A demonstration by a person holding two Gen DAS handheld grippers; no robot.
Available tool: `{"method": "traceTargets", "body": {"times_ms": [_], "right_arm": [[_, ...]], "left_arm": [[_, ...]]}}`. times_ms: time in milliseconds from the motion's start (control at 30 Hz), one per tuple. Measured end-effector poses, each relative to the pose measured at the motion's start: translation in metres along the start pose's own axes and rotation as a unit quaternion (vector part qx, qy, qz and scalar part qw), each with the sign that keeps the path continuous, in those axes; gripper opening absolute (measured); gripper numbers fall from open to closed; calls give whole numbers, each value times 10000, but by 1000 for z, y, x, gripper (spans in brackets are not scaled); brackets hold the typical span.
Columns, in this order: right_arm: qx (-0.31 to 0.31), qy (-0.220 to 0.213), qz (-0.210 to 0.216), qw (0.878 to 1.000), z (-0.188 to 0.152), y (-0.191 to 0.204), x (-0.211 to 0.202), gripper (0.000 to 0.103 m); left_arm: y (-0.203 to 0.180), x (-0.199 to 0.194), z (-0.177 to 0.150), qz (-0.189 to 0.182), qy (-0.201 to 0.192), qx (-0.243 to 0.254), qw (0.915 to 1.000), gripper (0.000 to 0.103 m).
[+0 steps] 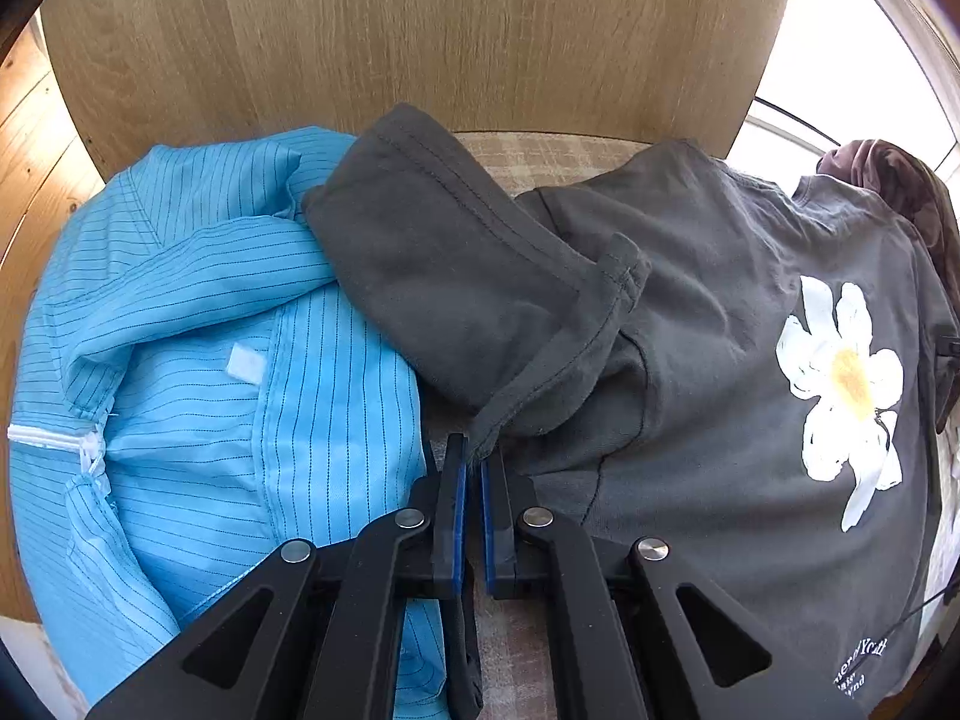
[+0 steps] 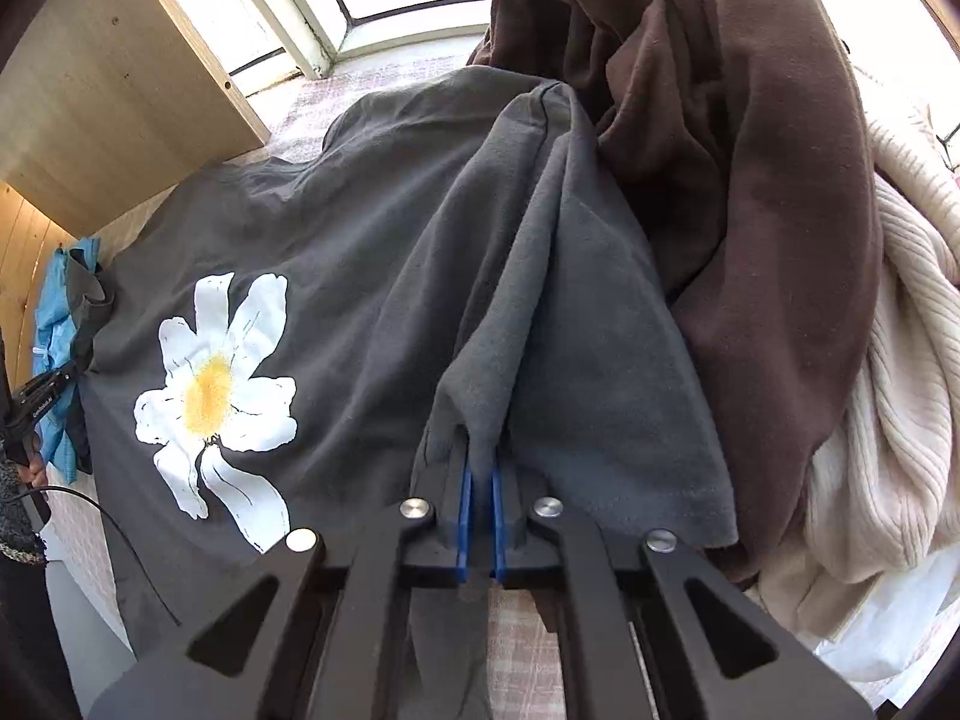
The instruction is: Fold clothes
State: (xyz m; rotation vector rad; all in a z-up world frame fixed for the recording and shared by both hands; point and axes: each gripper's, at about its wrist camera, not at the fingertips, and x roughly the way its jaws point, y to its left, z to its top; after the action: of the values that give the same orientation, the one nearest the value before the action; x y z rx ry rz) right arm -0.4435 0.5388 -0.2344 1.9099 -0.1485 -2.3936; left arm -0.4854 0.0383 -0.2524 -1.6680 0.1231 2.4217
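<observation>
1. Left wrist view: the sleeve hem of the grey T-shirt (image 1: 690,312) is pinched by the left gripper (image 1: 474,468); a blue striped garment (image 1: 198,324) is seen to its left
2. Right wrist view: a fold of the same shirt is clamped in the right gripper (image 2: 483,480), with a brown garment (image 2: 750,180) piled to its right

Dark grey T-shirt (image 2: 372,228), white-yellow flower print (image 2: 216,390); blue pinstriped garment (image 1: 198,324); brown garment (image 2: 750,150); cream ribbed knit (image 2: 888,420).

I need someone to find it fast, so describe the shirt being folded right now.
Start at the wooden panel; below it lies a clothes pile. Between the blue striped garment and the brown garment lies the dark grey T-shirt, the only one with a white daisy print.
</observation>
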Motion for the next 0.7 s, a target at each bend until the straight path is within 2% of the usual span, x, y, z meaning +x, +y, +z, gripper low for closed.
{"method": "traceTargets", "body": {"times_ms": [100,167,267,433,500,567,700], "right_arm": [[-170,-433,-490,9977,11,-16,-29,5],[-248,-415,-748,9960,15,-22,-21,5],[-510,-142,-895,9946,12,-19,-4,6],[-581,-484,-810,9938,-2,-22,-43,13],[-560,-723,-782,9927,-18,-27,-72,18],[-460,-890,-532,9935,-47,-36,-97,18],[-476,-717,-6,9963,-134,-31,-106,18]], "left_arm": [[4,1,-1,-31,39,-20,10000,3],[7,4,-2,-17,80,-32,10000,4],[7,10,-3,47,156,-3,9999,5],[6,7,0,72,190,16,9998,10],[4,0,0,43,177,42,9998,11],[4,-14,-3,15,88,101,9999,17],[3,-54,-21,-192,-118,182,9996,17]]}}
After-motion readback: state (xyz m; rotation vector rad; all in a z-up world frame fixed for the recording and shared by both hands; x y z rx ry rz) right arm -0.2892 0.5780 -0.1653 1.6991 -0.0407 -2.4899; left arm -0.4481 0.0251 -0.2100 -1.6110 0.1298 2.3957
